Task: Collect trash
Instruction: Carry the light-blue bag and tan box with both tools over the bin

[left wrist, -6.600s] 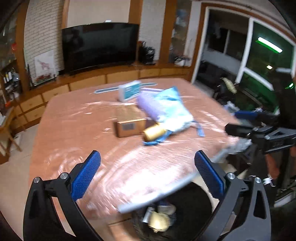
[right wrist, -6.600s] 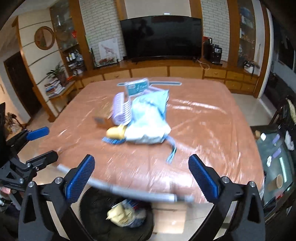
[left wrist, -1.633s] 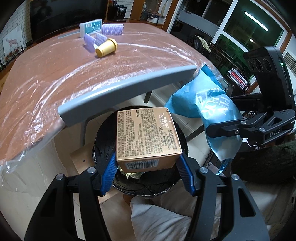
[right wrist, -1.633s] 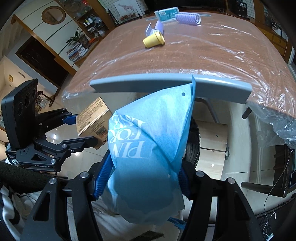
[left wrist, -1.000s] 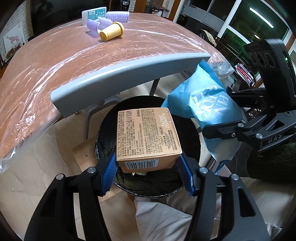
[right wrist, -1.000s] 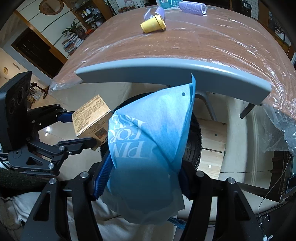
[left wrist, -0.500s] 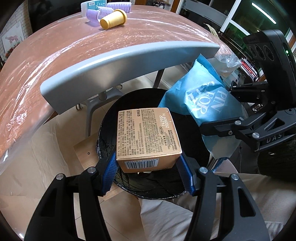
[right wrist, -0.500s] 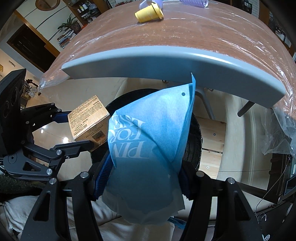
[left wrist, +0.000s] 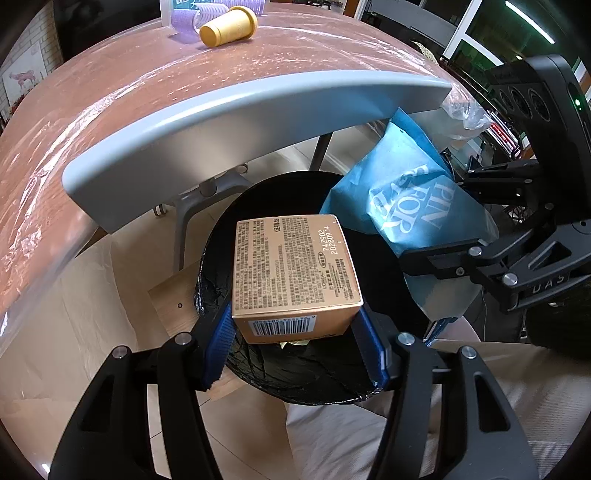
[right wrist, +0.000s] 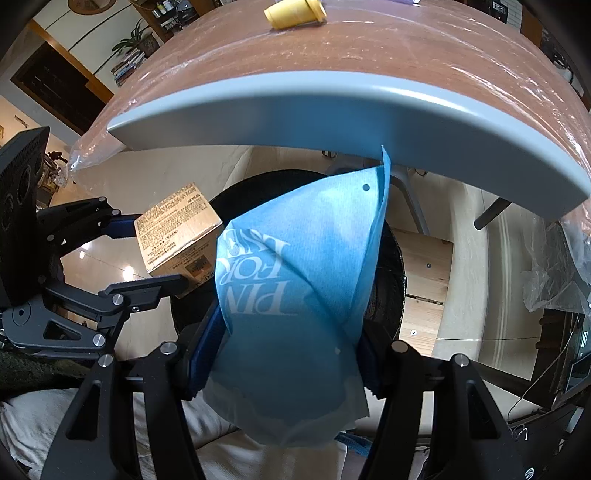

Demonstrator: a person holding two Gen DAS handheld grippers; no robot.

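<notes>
Over black bin (left wrist: 303, 373) | left claw (left wrist: 295, 332) grasping box (left wrist: 291, 266), right claw (right wrist: 291, 350) grasping blue bag (right wrist: 295, 295) | both lower than before

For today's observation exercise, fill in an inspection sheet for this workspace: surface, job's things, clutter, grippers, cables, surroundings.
Surface: table under clear plastic film.
Job's things: tan box and blue bag held above the black bin.
Clutter: yellow cup on its side, purple rollers.
Grippers: left gripper shut on tan box; right gripper shut on blue bag.
Cables: thin wire on the floor.
Surroundings: grey chair back, wooden board.
</notes>
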